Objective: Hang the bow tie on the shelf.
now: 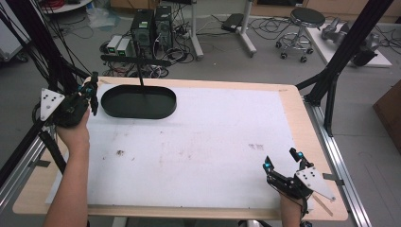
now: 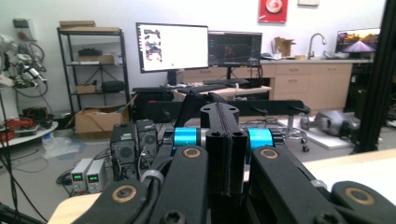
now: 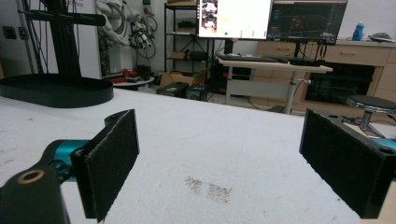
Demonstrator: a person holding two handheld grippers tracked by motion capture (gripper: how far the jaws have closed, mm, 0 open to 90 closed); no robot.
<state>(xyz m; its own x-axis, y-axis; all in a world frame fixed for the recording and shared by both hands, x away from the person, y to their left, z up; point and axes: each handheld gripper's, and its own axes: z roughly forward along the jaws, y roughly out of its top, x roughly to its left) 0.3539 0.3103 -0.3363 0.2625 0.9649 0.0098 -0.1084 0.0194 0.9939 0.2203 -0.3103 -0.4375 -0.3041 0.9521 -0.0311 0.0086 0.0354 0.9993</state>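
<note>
Matt black tray on a white, rough-textured mat.

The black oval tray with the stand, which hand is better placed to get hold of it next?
Left, probably. The left gripper sits right beside the tray at the table's far left, jaws shut on nothing. The right gripper, jaws open, rests at the near right corner, far across the white mat.

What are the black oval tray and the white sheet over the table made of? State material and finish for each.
Black oval tray: probably moulded plastic or painted metal; matt, uniformly black, with a thin, smooth, upright rim.
White sheet: looks like foam or a fabric-like mat; dull, finely grained surface with small dark smudges. It lies flat on a pale wooden tabletop, which shows light grain at its edges.
</note>
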